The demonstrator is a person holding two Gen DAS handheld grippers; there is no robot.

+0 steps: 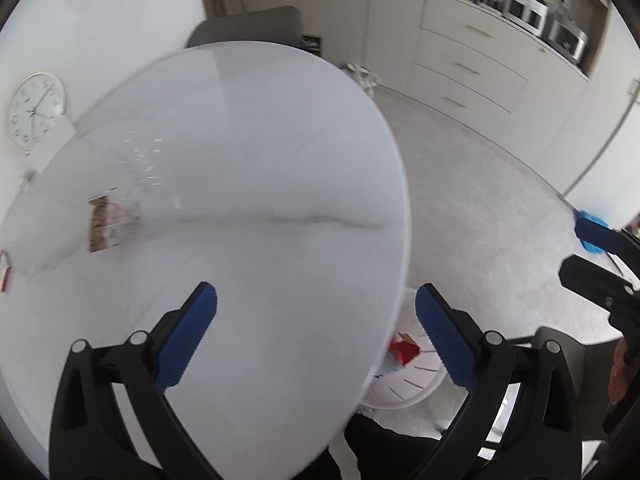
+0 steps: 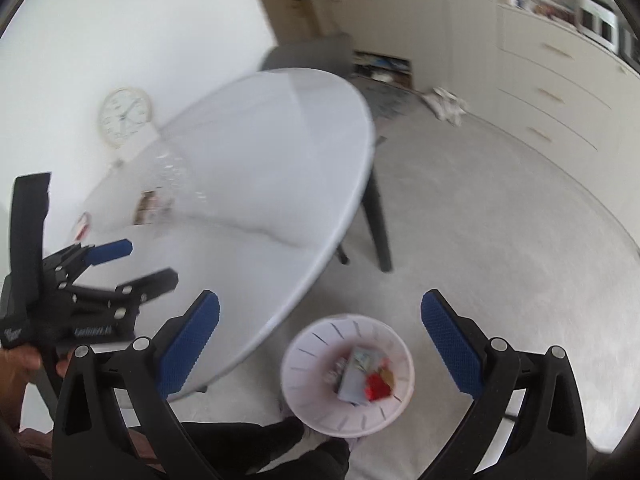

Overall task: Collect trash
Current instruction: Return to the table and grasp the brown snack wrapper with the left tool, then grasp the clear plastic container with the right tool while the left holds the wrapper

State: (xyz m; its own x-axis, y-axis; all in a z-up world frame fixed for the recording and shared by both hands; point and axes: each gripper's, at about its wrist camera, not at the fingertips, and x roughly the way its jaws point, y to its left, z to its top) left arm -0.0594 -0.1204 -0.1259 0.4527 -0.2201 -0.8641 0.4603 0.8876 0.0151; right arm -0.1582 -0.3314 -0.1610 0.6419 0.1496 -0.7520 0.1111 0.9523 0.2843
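Pale grey carpet [image 2: 500, 220] fills most of the room, with lots of open floor on my right side. My round white table [image 1: 248, 152] sits on the left, and its curved edge runs down close to my legs. Just past that edge, on the floor, stands the white trash bin [image 2: 296, 364]. It already has trash [image 2: 366, 372] inside: a grey box and some red and tan bits. In the left wrist view the table edge hides most of the bin.

My left gripper [image 1: 316, 336] hangs over the near part of the table, fingers spread wide with nothing between them. My right gripper [image 2: 320, 340] is up above the bin, fingers spread wide too, and holds nothing.

On the far left of the table lies a brown and white wrapper [image 1: 106, 224], blurry, and a small red and white thing [image 1: 6, 270] at the very edge. A clock [image 1: 34, 110] leans by the wall behind the table. A grey chair [image 2: 312, 56] stands at the far side. Black table legs [image 2: 378, 224] stick down near the bin. Cream drawers [image 1: 468, 64] line the far wall, with a crumpled cloth [image 2: 446, 106] on the floor before them.
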